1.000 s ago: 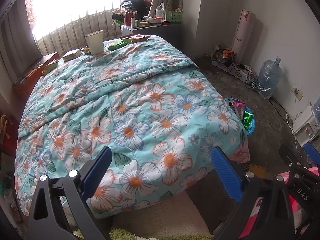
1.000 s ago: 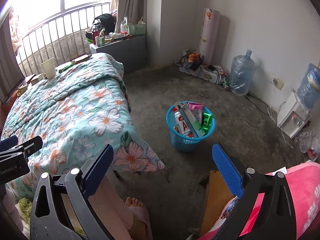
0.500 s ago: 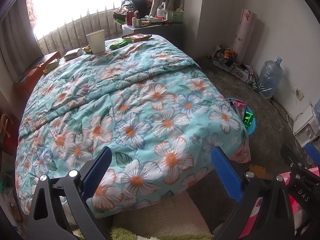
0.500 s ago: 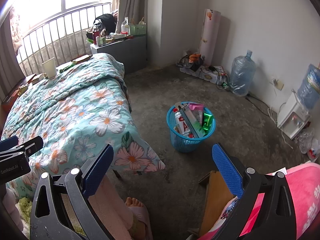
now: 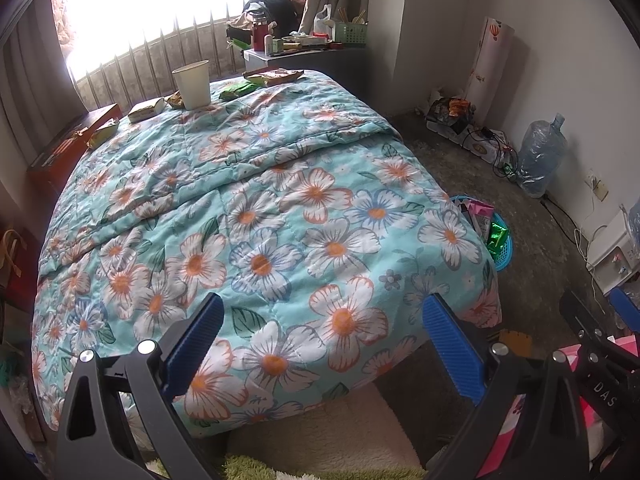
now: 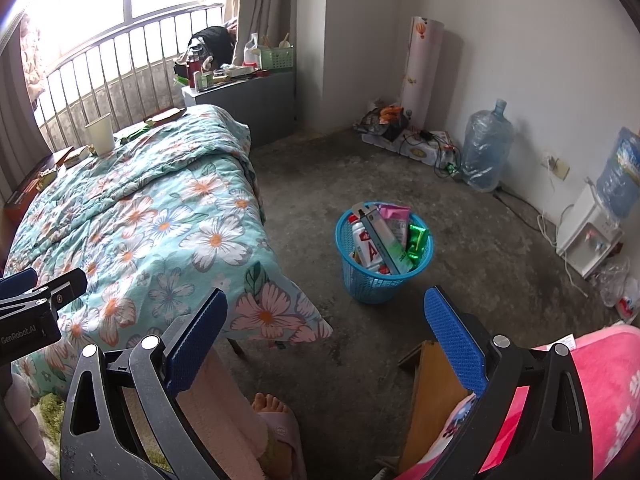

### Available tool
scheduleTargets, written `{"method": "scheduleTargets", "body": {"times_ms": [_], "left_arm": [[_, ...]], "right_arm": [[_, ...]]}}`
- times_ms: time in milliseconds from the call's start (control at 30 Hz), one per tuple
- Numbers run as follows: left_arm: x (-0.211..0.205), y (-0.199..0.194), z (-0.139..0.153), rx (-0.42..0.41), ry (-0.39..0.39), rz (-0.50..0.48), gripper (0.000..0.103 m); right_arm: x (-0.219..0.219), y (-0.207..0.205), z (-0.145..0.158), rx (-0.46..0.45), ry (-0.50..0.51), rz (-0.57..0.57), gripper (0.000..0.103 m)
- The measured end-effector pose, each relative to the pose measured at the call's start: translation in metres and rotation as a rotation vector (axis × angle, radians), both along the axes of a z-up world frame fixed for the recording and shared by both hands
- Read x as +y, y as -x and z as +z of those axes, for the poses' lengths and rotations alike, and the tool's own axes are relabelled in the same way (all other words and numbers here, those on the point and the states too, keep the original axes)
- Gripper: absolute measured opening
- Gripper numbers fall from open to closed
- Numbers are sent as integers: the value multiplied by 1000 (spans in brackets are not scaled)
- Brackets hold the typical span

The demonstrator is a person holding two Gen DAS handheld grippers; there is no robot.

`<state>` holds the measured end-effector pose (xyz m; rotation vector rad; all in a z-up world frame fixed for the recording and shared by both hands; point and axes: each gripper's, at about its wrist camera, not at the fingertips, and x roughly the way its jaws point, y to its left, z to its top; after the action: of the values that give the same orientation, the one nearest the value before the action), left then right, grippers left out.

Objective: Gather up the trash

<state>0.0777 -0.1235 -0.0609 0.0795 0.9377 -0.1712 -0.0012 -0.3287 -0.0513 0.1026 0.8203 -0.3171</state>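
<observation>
Both tongs are spread wide and carry nothing: the left gripper [image 5: 322, 340] hangs over the near end of the floral turquoise quilt [image 5: 256, 216], and the right gripper [image 6: 326, 340] looks over the bare concrete floor toward the round blue plastic mesh basket [image 6: 380, 280], which stands beside the bed, well apart from it, and already bristles with cartons and wrappers. What remains to gather lies at the far end of the quilt by the window rail: a white paper cup [image 5: 193, 85] standing upright, a green foil wrapper [image 5: 238, 90] beside it, and several flat yellowish snack packets [image 5: 147, 109] nearby. Since all of this is well out of reach, the sensible course is probably to walk along the bedside first. Close on the cup's wall gently so it does not crumple or tip.
</observation>
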Motion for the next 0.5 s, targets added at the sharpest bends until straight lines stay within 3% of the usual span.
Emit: {"method": "scheduleTargets", "body": {"times_ms": [500], "left_arm": [[0,0,0,3,-1,-3,97]], "right_arm": [[3,-2,0,0,-2,5,95]]}}
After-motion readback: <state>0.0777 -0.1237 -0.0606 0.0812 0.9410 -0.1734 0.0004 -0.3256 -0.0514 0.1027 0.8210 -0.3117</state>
